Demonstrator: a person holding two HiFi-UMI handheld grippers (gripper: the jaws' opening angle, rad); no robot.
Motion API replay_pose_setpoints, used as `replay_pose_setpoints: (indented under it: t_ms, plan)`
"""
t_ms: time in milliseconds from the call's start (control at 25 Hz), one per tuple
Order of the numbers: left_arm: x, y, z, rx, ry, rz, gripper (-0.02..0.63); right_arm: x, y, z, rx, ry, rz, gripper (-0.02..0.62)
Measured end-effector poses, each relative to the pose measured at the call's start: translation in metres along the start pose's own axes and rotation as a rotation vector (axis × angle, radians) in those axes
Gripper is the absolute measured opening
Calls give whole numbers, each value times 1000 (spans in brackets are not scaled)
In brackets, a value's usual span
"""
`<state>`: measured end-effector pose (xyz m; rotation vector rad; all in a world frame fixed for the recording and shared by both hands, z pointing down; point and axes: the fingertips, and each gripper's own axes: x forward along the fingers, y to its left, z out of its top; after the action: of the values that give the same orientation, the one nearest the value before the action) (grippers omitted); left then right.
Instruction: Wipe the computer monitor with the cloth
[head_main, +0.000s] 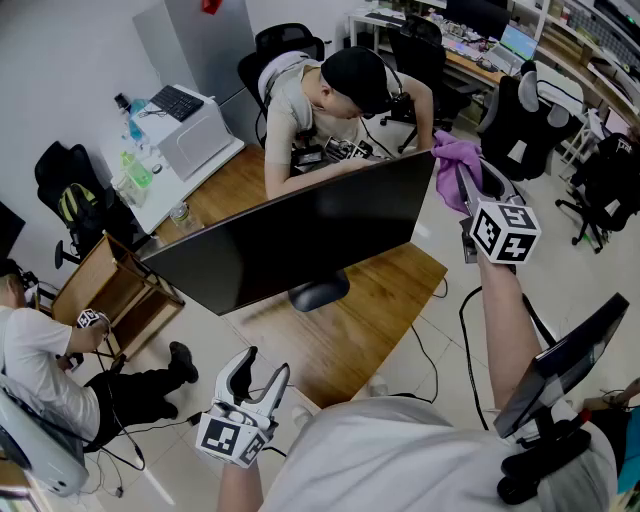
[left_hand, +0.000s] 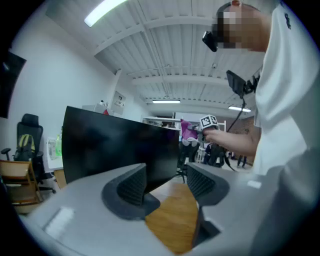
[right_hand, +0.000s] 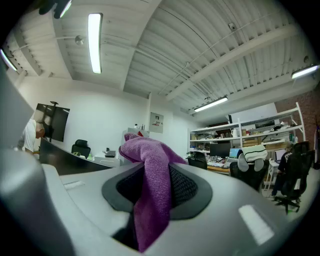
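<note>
**A:** State of the right gripper?

**B:** The jaws are clamped on the purple cloth. The cloth is bunched above the jaw tips and a tail hangs down between the pads.

**A:** Where is the cloth relative to the monitor?

**B:** It is just beside the screen's top corner on the right gripper's side. The head view shows cloth and corner meeting, but contact can't be confirmed. In the right gripper view the monitor is only a dark edge off to the left of the jaws.

**A:** And the left gripper?

**B:** Its jaws are apart with nothing between them. It is held low, close to the person's chest and well apart from the screen. The monitor stands ahead of it, filling the view past the left jaw. The cloth shows just beyond the monitor's far edge.

**A:** What is under the left gripper's jaws?

**B:** The wooden desk shows through the gap, ahead of and below the tips. The monitor's stand sits on that desk, beyond the left gripper.

**A:** Anything else nearby?

**B:** A seated person leans over the far side of the desk, behind the monitor. A black office chair stands past the right gripper.
</note>
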<state>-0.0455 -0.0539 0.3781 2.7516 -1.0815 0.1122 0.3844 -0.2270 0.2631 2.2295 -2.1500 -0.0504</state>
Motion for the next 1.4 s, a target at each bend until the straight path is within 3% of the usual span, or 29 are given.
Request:
replay_pose_setpoints:
  t_ms: [240, 440, 920, 1400]
  plan:
    - [-12, -3, -6, -19, 6, 28, 270, 31, -26, -4, -16, 49, -65, 124]
    - [-29, 1, -5, -15, 6, 54, 270, 42, -9, -4, -41, 89, -45, 124]
    - [-53, 20, -4, -20, -5, 2, 270, 44, 98, 8, -104, 138, 76, 125]
    - [-102, 54, -21, -37, -28, 17, 270, 39, 245, 22, -153, 124, 246, 124]
